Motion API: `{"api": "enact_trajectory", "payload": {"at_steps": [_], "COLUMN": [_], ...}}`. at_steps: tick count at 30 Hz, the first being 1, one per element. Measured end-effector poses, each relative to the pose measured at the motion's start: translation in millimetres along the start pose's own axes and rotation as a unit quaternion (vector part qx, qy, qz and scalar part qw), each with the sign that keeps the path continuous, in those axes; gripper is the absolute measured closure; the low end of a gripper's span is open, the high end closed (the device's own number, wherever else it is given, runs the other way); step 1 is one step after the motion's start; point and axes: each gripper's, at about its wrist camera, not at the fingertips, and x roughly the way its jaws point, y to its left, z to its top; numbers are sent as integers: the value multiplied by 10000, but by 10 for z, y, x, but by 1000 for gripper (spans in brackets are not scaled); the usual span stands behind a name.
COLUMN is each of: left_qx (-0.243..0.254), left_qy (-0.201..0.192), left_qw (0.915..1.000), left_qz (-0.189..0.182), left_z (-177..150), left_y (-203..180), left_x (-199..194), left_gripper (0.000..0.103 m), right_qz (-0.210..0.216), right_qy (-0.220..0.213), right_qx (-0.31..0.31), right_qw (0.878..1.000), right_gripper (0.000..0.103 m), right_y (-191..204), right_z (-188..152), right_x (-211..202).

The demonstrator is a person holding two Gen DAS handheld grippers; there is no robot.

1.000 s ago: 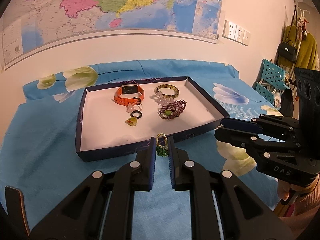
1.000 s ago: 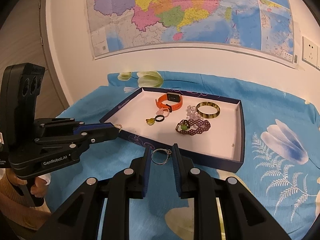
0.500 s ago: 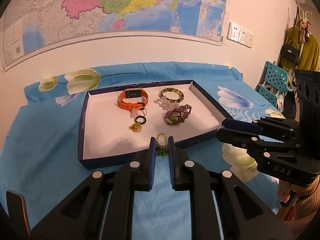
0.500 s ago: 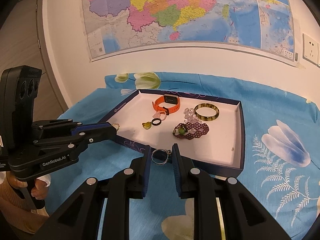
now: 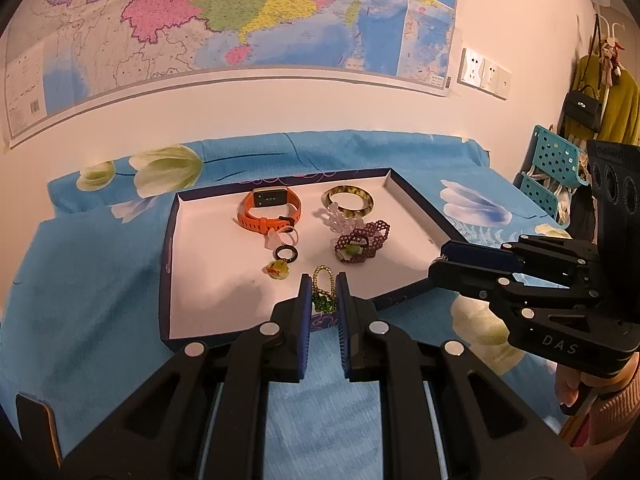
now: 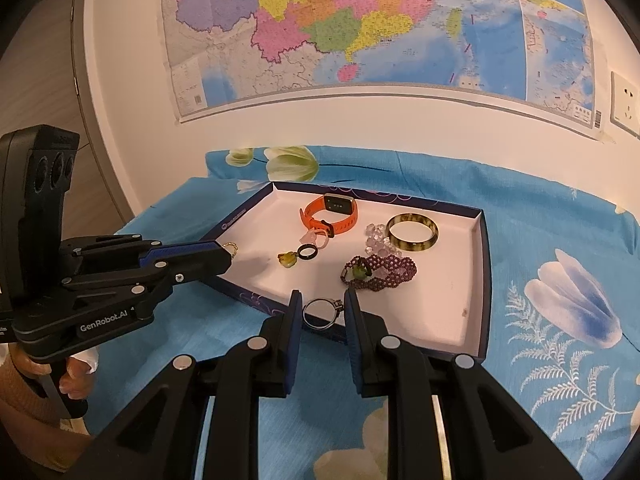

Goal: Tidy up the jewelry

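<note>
Carry step: left gripper clamped a green beaded ring, right gripper a silver ring; next, release into tray at 12 o'clock.

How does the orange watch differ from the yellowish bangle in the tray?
The orange watch has a soft strap with a dark rectangular face; the yellowish bangle is one rigid mottled ring. The watch rests on its side, its loop standing open; the bangle lies flat. The watch sits further left than the bangle. Both lie inside the tray, near its far wall.
</note>
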Motion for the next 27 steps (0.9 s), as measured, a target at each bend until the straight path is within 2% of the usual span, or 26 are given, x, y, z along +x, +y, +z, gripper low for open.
{"api": "enact_trajectory", "payload": {"at_steps": [27], "left_qx": [-256], "left_qy": [223], "left_qw": [9994], "left_qz": [23], "left_z": [119], "left_y": [169], "left_x": [369], "left_gripper": [91], "right_qz": [-196], "right_qy": [242], "right_qx": [-1], "right_qw": [9995], "right_gripper": [84], "right_y": [-150], "right_z": [130], "right_x": [428]}}
